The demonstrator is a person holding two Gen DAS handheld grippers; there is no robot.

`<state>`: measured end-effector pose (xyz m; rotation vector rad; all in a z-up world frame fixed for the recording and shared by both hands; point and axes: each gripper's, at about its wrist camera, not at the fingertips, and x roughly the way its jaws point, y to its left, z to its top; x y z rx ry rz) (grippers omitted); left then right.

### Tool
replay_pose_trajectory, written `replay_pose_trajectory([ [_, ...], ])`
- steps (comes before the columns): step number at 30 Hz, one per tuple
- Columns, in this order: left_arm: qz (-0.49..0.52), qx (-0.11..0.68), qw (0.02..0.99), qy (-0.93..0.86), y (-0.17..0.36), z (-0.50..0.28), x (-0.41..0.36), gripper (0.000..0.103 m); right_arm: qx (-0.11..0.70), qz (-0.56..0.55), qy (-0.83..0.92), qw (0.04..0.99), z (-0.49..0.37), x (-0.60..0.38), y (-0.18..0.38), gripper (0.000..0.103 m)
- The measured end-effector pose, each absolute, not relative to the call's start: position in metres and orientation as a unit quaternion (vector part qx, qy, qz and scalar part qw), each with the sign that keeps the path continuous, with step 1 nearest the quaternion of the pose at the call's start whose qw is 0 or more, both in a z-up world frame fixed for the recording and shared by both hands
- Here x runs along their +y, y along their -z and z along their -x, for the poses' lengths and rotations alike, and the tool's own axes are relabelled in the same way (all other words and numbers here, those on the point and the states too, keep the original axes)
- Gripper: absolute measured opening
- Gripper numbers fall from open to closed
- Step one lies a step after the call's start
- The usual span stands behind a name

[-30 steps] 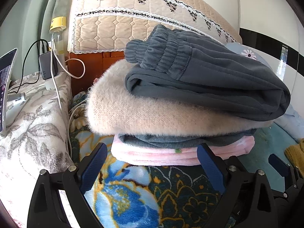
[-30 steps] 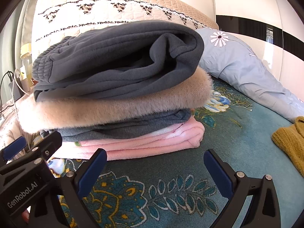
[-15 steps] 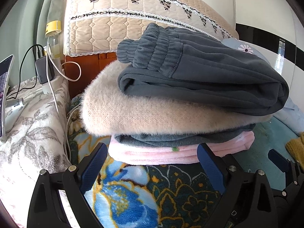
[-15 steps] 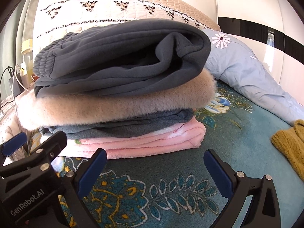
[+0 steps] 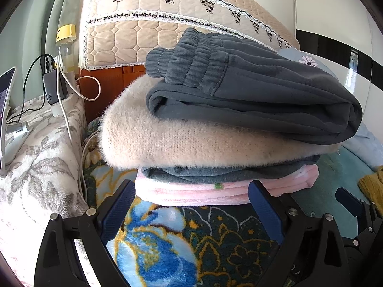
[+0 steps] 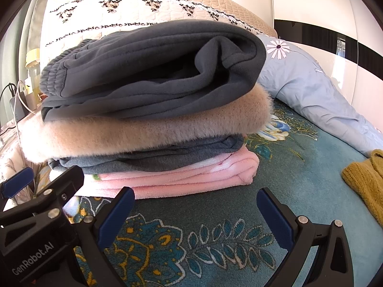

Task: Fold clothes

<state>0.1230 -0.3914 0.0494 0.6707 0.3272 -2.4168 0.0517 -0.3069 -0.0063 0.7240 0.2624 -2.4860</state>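
Observation:
A stack of folded clothes sits on the bed. On top are grey sweatpants [image 5: 251, 100] [image 6: 153, 71]. Under them lies a fluffy cream sweater [image 5: 182, 143] [image 6: 143, 131], then a grey garment [image 5: 215, 173] [image 6: 153, 157], then a pink fleece [image 5: 205, 191] [image 6: 182, 179] at the bottom. My left gripper [image 5: 191, 203] is open and empty, its fingertips at the pink fleece's front edge. My right gripper [image 6: 195, 205] is open and empty, just in front of the stack's right end. The left gripper also shows in the right wrist view [image 6: 40, 191].
The bed has a teal floral blanket [image 6: 215, 239]. A mustard knit garment [image 6: 366, 186] lies at the right. A light blue garment [image 6: 311, 91] lies behind the stack. A quilted headboard [image 5: 167, 24] stands at the back. A bedside table with chargers, cables [image 5: 62, 91] and a bottle [image 5: 65, 47] stands at the left.
Both grippers have moved closer to the stack, which looks larger now. Both stay open and empty. The stack has not moved.

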Motion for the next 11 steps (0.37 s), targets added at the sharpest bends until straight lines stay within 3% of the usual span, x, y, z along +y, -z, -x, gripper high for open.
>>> replay_pose_trajectory([
  [11,-0.246,0.12,0.29,0.917,-0.0501,-0.1231,-0.3829,0.096,0.098,-0.269,0.92,0.266,-0.0524,-0.3081,0.0072,0.103],
])
